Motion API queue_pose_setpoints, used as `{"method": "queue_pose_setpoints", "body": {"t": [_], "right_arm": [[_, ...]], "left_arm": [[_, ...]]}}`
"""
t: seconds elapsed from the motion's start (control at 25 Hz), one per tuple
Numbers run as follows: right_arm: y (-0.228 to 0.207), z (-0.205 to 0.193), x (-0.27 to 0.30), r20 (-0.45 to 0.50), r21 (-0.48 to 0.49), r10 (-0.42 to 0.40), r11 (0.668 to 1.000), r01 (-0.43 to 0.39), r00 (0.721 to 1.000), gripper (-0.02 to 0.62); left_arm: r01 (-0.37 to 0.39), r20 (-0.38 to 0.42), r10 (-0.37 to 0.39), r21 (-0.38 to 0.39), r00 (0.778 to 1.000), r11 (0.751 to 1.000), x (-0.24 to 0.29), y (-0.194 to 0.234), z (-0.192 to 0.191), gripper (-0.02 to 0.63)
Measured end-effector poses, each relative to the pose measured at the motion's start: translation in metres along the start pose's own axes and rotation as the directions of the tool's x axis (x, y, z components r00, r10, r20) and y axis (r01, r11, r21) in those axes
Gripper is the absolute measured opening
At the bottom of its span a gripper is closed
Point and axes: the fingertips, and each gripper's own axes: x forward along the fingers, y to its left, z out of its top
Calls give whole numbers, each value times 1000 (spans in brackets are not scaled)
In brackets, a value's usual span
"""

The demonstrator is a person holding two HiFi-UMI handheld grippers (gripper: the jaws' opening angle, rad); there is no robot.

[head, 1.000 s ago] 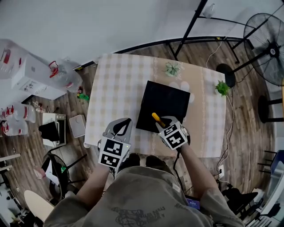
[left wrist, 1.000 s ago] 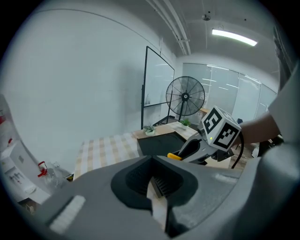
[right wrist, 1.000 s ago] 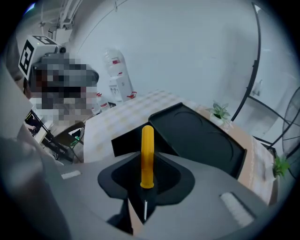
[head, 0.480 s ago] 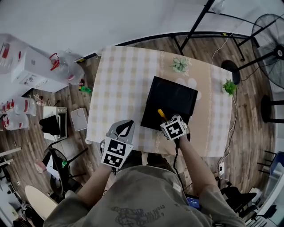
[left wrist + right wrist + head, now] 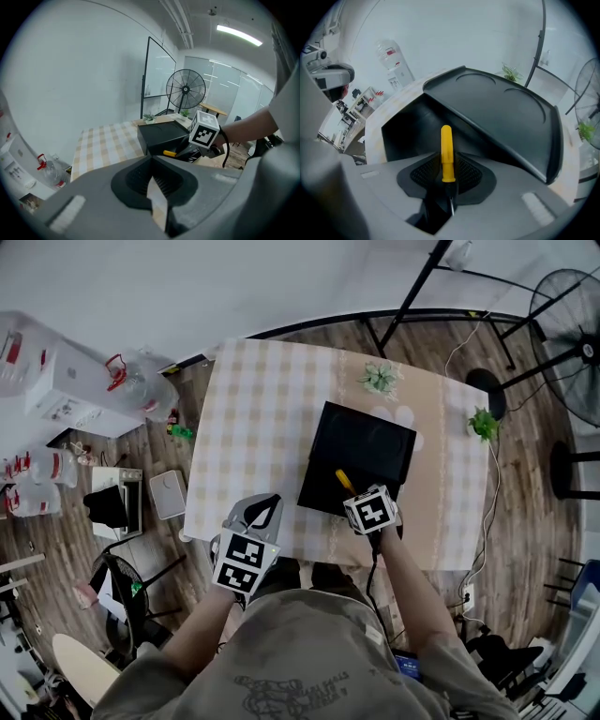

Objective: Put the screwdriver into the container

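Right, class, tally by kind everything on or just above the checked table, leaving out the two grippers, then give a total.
black container: 1
yellow-handled screwdriver: 1
small potted plants: 2
Total: 4

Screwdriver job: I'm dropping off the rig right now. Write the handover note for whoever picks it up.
Right gripper: shut on the screwdriver, with its yellow handle pointing forward at the near edge of the black container.
Left gripper: shut and empty, at the near edge of the table, left of the container.
Done: the screwdriver is gripped and held at the container.
Left: pass it into what looks like a dark opening under the lid, release, then withdraw.
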Motion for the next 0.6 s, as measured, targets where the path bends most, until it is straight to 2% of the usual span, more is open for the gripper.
{"method": "queue_pose_setpoints", "body": {"t": [0.16, 0.36, 0.44, 0.52, 0.6], "right_arm": [[1, 4, -20, 37, 0, 7, 1000, -7, 999, 133], [4, 25, -63, 149, 0, 11, 1000, -11, 989, 117], [7, 36, -85, 211, -1, 23, 1000, -23, 977, 103], [11, 48, -108, 279, -5, 43, 999, -44, 959, 37], [15, 60, -133, 347, -15, 52, 999, -50, 936, 28]], "left_arm": [[-17, 20, 17, 11, 1000, 1000, -8, 2, 8, 2], [-49, 70, 47, 32, 996, 998, -22, 7, 28, 1], [-63, 94, 59, 41, 994, 997, -29, 8, 38, 2], [-73, 120, 66, 55, 991, 996, -37, 7, 50, 2], [-80, 154, 67, 81, 986, 993, -48, 3, 64, 0]]}}
